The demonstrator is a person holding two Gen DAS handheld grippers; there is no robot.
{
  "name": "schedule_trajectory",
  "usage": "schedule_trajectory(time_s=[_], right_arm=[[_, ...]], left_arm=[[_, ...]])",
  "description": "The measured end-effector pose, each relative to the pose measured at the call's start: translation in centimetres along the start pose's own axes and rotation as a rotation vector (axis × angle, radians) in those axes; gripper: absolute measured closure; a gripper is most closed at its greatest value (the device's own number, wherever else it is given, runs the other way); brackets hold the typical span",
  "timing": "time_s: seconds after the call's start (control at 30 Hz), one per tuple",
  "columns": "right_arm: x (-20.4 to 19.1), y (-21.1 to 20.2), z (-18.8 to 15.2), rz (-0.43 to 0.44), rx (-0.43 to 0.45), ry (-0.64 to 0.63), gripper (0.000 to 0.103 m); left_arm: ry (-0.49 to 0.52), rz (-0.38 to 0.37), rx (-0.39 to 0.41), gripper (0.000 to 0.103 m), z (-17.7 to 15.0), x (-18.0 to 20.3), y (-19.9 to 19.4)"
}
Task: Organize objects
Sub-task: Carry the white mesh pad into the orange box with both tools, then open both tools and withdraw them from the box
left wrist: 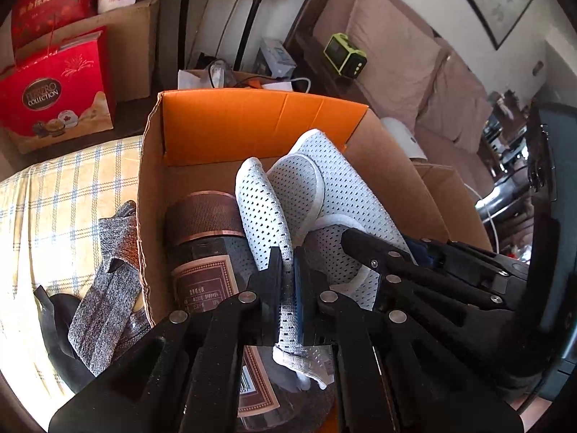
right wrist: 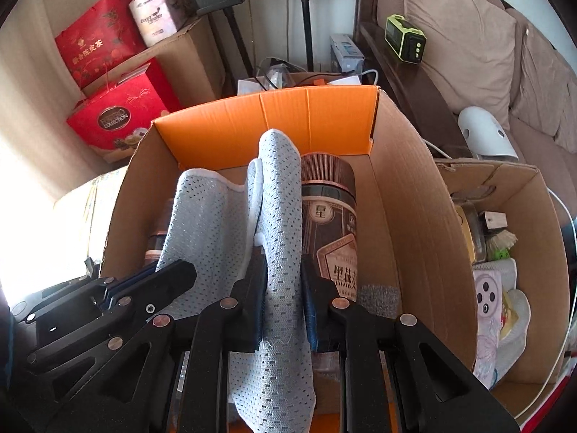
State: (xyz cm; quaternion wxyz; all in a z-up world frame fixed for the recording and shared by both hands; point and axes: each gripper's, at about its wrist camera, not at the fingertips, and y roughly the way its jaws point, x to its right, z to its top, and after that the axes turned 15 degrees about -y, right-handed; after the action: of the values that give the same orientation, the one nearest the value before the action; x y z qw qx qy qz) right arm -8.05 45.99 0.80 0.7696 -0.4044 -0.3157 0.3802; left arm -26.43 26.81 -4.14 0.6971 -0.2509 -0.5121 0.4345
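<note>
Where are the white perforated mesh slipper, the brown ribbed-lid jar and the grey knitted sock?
white perforated mesh slipper [right wrist: 281,216], right wrist view, mesh upper
brown ribbed-lid jar [right wrist: 326,169], right wrist view, ribbed lid
grey knitted sock [left wrist: 104,288], left wrist view, mid-fabric

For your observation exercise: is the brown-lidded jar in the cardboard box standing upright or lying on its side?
Lying on its side. The jar rests lengthwise in the box, lid toward the orange flap, label facing up.

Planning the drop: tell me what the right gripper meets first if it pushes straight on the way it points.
Likely the dark jar lying in the cardboard box. The right gripper, shut on the white mesh cloth, angles down at it; depth is unclear.
</note>
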Motion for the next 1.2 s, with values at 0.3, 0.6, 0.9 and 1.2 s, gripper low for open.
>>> schedule_trajectory(time_s=[0.3, 0.6, 0.9, 1.2], right_arm=[[-0.8, 0.3, 0.4, -0.025, 0.025, -0.034, 0.077], [0.0, -3.1, -0.5, -0.064, 0.070, -0.025, 0.047], [-1.7, -5.9, -0.7, -0.056, 0.106, -0.056, 0.024], [-5.0, -7.4, -1.1, -0.010, 0.125, -0.096, 0.021]], left_arm=[[-0.035, -0.003, -0.045, 0.082, 1.0, -1.6, -0.2], [-0.055, -0.049, -0.014, 0.028, 0.6, -2.5, -4.1], [-0.024, -0.046, 0.050, 0.005, -0.1, -3.2, -8.7], [-0.037, 0.015, 0.081, 0.001, -1.2, -7.2, -12.0]])
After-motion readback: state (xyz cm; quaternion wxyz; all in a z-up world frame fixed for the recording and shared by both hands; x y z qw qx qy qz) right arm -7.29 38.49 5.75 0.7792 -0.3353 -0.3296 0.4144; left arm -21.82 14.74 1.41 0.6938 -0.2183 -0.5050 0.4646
